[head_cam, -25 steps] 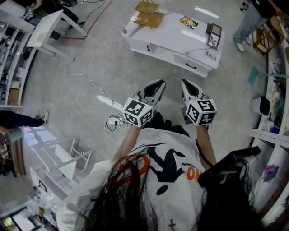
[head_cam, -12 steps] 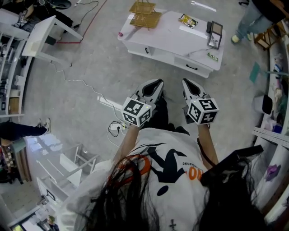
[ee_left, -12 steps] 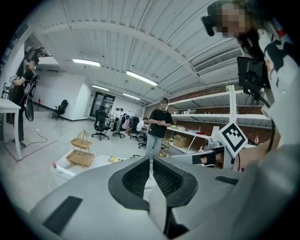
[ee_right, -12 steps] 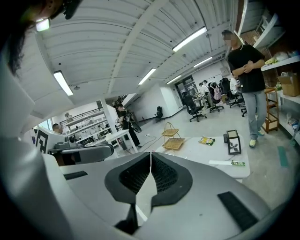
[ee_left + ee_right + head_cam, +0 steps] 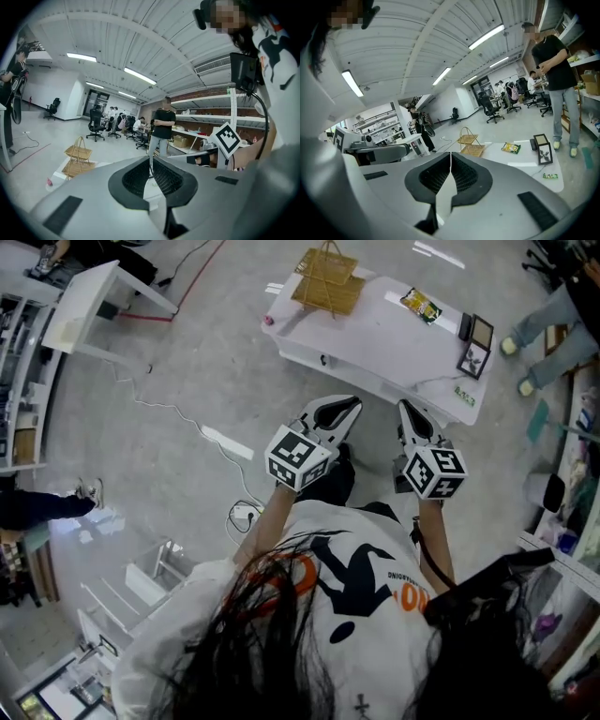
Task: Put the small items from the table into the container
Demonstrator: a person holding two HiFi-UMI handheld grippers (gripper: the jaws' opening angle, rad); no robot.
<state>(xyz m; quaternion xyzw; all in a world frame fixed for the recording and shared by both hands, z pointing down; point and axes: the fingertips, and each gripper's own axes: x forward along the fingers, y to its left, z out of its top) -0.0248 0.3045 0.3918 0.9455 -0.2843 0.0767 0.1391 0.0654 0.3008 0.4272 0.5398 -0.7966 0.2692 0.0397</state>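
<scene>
- Nearest me, the left gripper [image 5: 345,411] and right gripper [image 5: 412,411] are held out side by side, smooth grey jaws clenched on nothing, likely because nothing is within reach yet.
- At twelve o'clock, a low white table [image 5: 375,338] carries the small items: a glossy snack packet [image 5: 422,304] and a picture frame [image 5: 478,343].
- Farthest, at eleven o'clock, an open woven basket [image 5: 327,285], presumably the container, sits at the table's end.

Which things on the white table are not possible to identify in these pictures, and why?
- Pink item at the corner of the table: too small in the head view.
- Green item near the picture frame: too small in the head and right gripper views.
- Inside of the basket: too small, contents unclear.
- Most of the table, left gripper view: hidden behind the left gripper.
</scene>
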